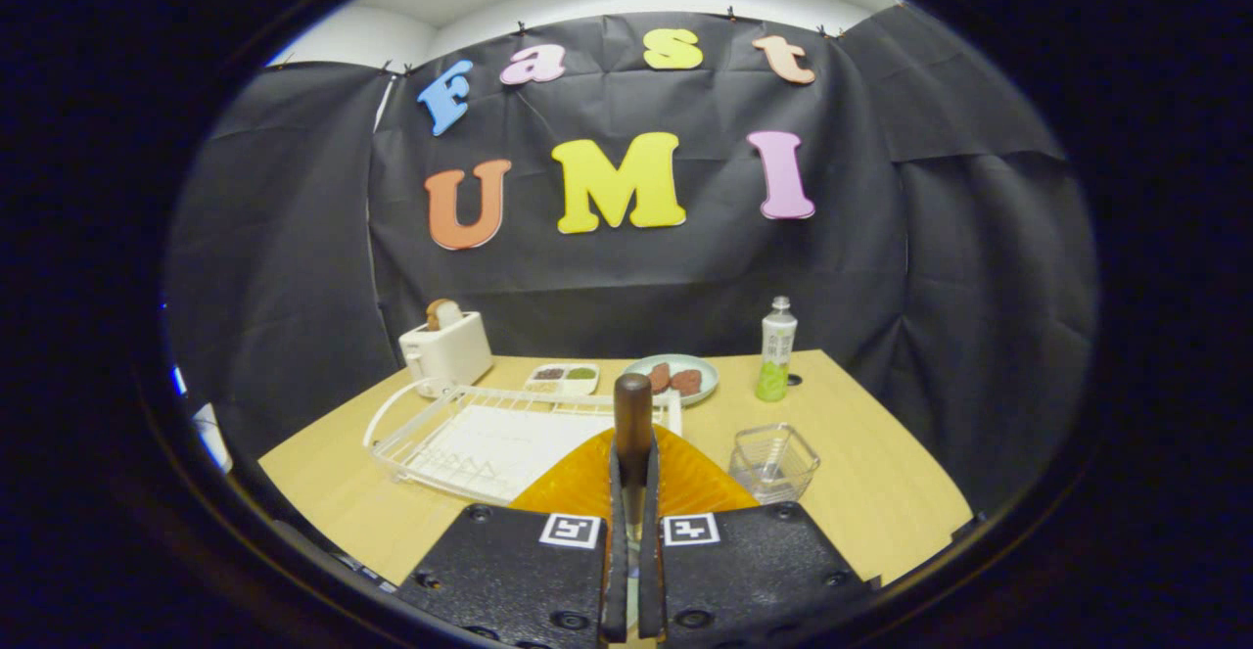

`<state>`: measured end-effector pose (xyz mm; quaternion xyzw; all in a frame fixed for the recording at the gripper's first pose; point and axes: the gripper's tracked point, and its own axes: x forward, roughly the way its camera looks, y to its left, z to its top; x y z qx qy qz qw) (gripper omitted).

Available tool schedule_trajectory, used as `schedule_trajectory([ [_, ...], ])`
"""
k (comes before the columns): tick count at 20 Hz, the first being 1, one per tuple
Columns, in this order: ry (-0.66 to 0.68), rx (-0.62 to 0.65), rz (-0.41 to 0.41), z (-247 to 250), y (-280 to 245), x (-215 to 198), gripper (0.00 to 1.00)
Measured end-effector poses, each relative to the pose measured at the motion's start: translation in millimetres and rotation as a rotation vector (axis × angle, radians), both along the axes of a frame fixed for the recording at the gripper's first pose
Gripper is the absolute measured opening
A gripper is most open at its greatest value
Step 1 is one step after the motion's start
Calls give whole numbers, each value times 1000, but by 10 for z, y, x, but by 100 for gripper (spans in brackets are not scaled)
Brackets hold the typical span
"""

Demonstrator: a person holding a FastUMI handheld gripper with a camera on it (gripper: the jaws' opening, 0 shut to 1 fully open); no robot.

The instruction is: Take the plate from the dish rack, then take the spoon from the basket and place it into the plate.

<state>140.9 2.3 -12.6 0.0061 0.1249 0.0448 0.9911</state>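
Now my gripper [632, 532] is clamped on the spoon [632, 434], whose brown handle points toward 12 o'clock along the fingers, directly over the orange plate [578, 481] lying just beneath and ahead, clear basket [773, 461] at 2 o'clock.

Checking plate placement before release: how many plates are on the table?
2: an amber ribbed plate just beyond the gripper, under its held spoon; a pale round plate with food behind the white wire rack.
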Motion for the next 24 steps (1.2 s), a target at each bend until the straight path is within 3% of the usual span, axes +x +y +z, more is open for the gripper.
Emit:
schedule_trajectory([
  [9, 104, 121, -18, -979, 496, -401, 10],
  [16, 11, -14, -58, -950, 440, -451, 15],
  [21, -15, -29, -91, -904, 298, -404, 19],
  [22, -37, -38, -102, -855, 259, -410, 27],
  [24, -78, -84, -102, -758, 207, -451, 65],
])
